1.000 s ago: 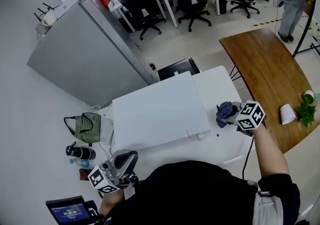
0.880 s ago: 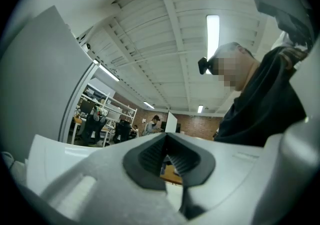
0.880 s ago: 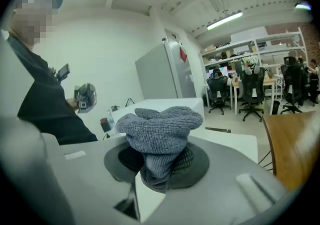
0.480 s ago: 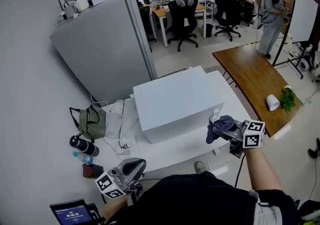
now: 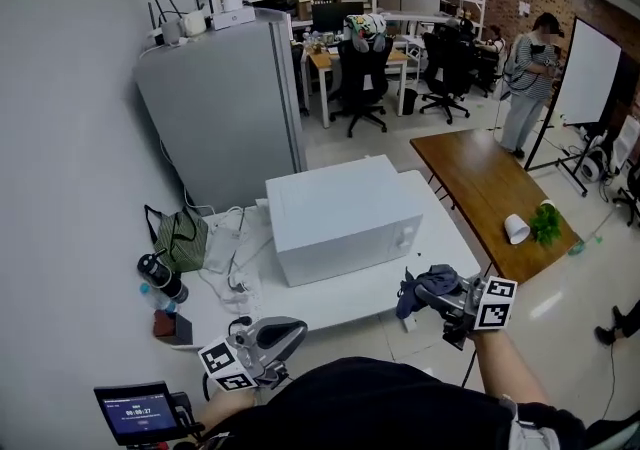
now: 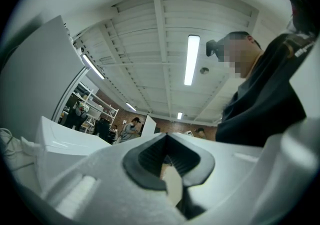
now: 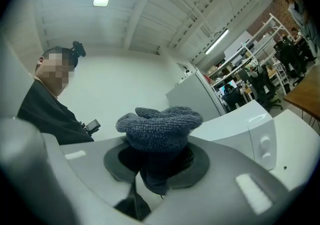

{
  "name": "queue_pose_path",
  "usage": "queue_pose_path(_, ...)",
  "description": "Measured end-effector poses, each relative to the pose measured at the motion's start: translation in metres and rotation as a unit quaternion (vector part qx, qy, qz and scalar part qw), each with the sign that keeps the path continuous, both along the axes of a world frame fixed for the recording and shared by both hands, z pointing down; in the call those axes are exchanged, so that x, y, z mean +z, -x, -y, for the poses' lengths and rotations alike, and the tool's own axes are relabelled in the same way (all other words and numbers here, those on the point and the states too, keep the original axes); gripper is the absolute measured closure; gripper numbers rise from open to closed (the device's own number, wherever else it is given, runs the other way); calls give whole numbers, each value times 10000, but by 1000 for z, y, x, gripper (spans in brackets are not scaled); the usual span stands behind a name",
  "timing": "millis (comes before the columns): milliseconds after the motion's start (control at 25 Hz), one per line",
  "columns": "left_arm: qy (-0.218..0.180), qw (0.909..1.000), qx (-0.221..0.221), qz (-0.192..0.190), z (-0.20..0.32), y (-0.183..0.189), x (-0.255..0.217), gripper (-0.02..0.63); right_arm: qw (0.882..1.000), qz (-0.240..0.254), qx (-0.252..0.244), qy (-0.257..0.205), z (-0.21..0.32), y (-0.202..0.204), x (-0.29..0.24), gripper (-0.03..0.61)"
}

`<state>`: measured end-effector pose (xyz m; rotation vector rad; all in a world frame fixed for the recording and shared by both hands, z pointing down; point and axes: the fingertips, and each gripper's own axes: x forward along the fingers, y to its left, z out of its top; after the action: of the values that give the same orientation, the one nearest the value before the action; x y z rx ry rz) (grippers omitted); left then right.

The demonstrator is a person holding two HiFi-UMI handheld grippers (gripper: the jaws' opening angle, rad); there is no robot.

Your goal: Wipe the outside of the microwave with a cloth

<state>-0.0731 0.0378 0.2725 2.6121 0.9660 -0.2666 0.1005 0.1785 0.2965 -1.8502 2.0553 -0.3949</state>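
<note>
The right hand-held gripper point(image 5: 440, 298) is clamped on the cloth point(image 5: 412, 290). In the right gripper view, the grey knitted fabric bulges above the closed jaws and a darker tail is pinched between the pads. Bunched this way, it puts a soft rounded face ahead of the hard jaws, which suits rubbing a panel without scraping it. The gripper hangs at the front edge of the desk point(image 5: 330, 303), near the microwave's right front corner but apart from it, and the cloth touches nothing.

The left hand-held gripper point(image 5: 270, 338) is low by the person's body, off the near left part of the desk and tilted up toward the ceiling. Its jaws look drawn together with nothing between them, though the pale sliver at the slit in the left gripper view is hard to read. It seems parked out of the way, since wiping needs only one tool.

The microwave point(image 5: 340, 218) sits mid-desk with its door closed and its knobs point(image 7: 262, 144) at the right of the front, facing the person. A grey fridge point(image 5: 220, 118) stands behind it. A bag point(image 5: 180, 238) and a bottle point(image 5: 160, 276) lie well to the left, so the top, front and right side are open to reach. Wiping contact is not yet made.
</note>
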Motion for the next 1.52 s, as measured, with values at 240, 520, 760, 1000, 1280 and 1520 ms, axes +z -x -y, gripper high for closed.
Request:
queue_pose_path(240, 61, 9996, -241, -104, -87, -10, -8, 611, 9997, -117, -192, -106, -99, 10, -1, 485)
queue_pose_path(520, 192, 9991, -355, 155, -208, -8, -1, 611, 9976, -32, -690, -28, -199, 23, 31, 485)
queue_pose_path(760, 22, 9956, -896, 272, -234, 39, -11, 611, 9927, 283, -1161, -167, -217, 60, 32, 485)
queue_pose_path(1000, -28, 9945, -1048, 11, -227, 97, -29, 611, 9920, 62, -1218, -329, -214, 109, 8, 485)
queue_pose_path(1280, -320, 9934, -1088, 156, -190, 200, -15, 611, 9974, -99, -689, -206, -173, 192, -3, 486)
queue_pose_path(1520, -185, 9924, -1197, 203, -175, 251, -2, 611, 9977, -375, -567, 42, -164, 244, -3, 486)
